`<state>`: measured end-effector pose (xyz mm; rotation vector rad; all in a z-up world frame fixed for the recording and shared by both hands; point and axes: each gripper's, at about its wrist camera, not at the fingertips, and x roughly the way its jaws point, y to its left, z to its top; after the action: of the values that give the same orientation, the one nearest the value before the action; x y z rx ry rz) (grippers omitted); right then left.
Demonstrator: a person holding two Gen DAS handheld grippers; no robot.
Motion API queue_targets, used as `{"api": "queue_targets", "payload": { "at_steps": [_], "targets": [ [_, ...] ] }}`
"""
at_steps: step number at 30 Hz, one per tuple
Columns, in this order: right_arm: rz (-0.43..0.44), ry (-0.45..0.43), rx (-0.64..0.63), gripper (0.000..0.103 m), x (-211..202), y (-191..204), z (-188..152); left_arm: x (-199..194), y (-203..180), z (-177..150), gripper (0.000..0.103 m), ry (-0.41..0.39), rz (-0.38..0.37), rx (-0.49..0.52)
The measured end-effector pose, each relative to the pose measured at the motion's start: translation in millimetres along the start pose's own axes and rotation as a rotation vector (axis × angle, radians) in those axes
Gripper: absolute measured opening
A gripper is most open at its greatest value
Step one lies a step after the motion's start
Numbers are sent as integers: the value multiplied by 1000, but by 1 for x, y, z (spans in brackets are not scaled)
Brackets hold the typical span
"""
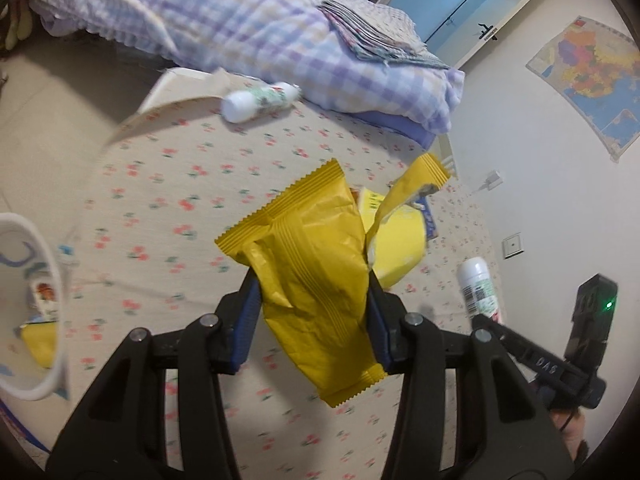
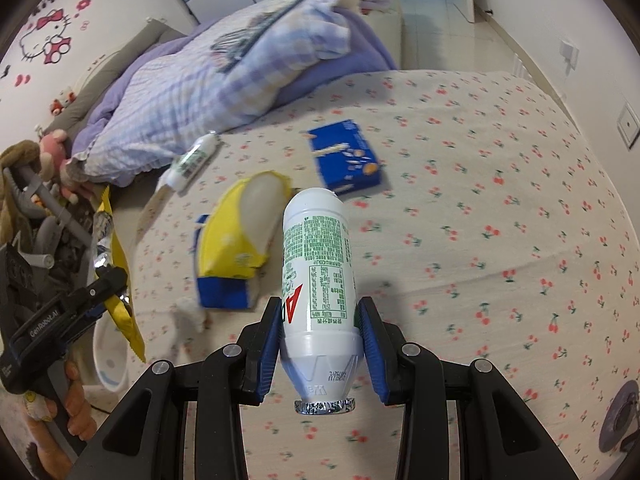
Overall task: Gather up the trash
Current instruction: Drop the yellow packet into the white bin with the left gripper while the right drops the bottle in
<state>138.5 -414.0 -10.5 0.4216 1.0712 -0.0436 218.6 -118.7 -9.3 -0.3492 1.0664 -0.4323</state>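
My left gripper is shut on a crumpled yellow snack wrapper and holds it above the floral bed sheet; the gripper and wrapper also show in the right wrist view. My right gripper is shut on a white drink bottle with green print, foil cap toward the camera. That bottle also shows in the left wrist view. A second white bottle lies by the quilt. A yellow tissue pack and a blue box lie on the bed. A white bin holding trash sits at left.
A purple checked quilt is heaped across the far side of the bed, with a folded cloth on it. Plush toys crowd the left. A wall with a map and sockets bounds the right side.
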Motion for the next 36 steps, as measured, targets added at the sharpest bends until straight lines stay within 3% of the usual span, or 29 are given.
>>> {"api": "queue_targets", "payload": {
  "at_steps": [26,36],
  "targets": [
    [156,65,-280,39,39,190,-38,-101,164,-33,50,-60,332,-144],
    [171,110,-343,39,68,237,-52,-111,203,-33,53,-80,383,-179]
  ]
}}
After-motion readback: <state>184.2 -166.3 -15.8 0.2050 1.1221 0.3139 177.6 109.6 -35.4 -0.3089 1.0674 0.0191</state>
